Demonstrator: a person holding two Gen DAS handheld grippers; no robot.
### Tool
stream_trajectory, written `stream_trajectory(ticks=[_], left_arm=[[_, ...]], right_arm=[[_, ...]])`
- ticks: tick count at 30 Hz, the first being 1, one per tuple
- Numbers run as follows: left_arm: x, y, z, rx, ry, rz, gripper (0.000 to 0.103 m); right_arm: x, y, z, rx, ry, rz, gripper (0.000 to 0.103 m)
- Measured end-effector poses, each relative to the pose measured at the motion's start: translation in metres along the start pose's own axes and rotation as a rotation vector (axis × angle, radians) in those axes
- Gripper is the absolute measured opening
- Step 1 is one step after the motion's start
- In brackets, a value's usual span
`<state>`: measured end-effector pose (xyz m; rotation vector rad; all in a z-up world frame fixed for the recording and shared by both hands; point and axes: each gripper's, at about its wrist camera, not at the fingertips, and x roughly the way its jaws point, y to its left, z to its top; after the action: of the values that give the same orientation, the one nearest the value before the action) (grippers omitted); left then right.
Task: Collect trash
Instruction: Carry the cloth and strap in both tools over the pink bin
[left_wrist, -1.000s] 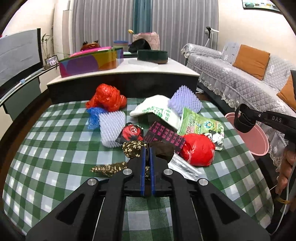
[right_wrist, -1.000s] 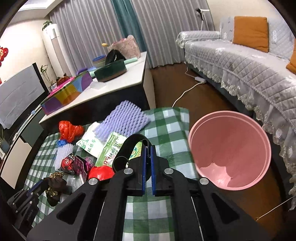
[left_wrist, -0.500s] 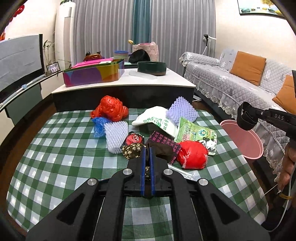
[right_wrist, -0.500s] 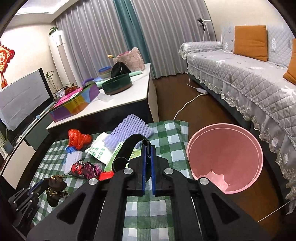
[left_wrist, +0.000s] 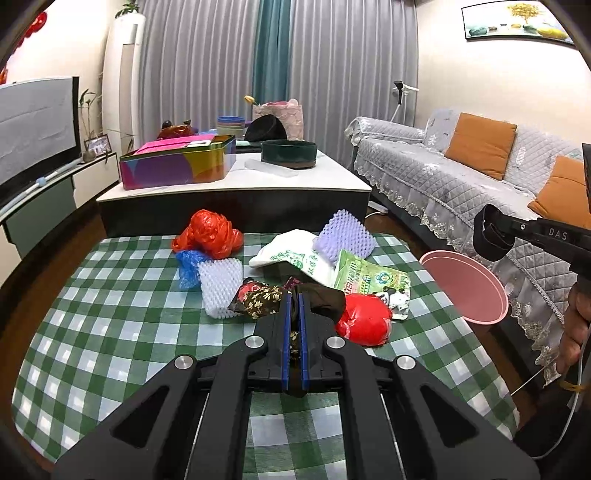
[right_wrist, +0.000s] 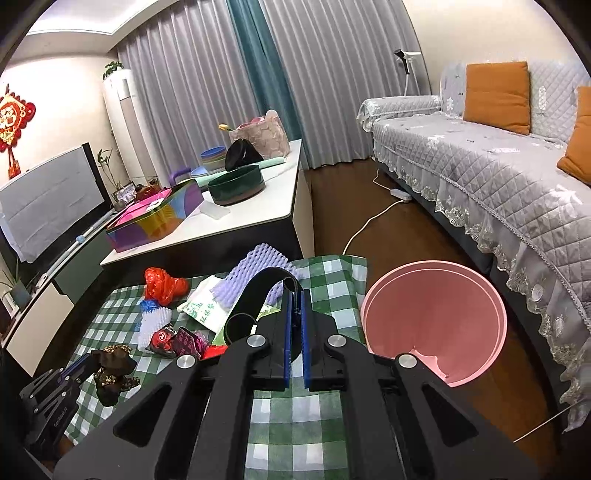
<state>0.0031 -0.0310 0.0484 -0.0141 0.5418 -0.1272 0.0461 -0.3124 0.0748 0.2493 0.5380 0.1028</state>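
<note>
Bin (right_wrist: 436, 325) interior, seemingly empty, shows only rightward.

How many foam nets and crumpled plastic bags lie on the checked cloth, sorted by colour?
White foam net: 1
Purple foam net: 1
Red plastic bags: 2, the far red bag and the near red bag
Blue plastic bag: 1
Total: 5

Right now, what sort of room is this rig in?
Most likely a home living room: a quilt-covered sofa with orange cushions, a TV on a low console, and full-length curtains behind a coffee table.
</note>
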Motion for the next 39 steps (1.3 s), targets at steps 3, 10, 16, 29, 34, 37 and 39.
stream_trajectory(ticks=[3,10,16,29,34,37,39], left_arm=[[-0.003,-0.005,0.003,0.010,-0.008,-0.017,0.004],[-0.002,-0.034,0.016,0.066,-0.019,-0.080,0.004],[0.017,-0.070,0.035,0.093,0.003,-0.158,0.004],[0.072,-0.166,0.072,0.165,0.000,-0.278,0.004],[0.098,-0.191,0.081,0.173,0.011,-0.302,0.004],[0.113,-0.209,0.085,0.189,0.021,-0.322,0.004],[0.119,-0.219,0.087,0.207,0.020,-0.337,0.004]], right_arm=[[-0.006,-0.003,0.006,-0.008,-0.002,-0.007,0.005],[-0.023,-0.029,0.026,-0.015,-0.010,-0.050,0.005],[-0.033,-0.066,0.051,-0.039,-0.008,-0.088,0.005],[-0.008,-0.154,0.085,0.010,-0.023,-0.167,0.005],[0.009,-0.168,0.087,0.015,-0.025,-0.197,0.005],[0.021,-0.181,0.088,0.049,0.000,-0.197,0.005],[0.028,-0.186,0.087,0.062,0.010,-0.195,0.005]])
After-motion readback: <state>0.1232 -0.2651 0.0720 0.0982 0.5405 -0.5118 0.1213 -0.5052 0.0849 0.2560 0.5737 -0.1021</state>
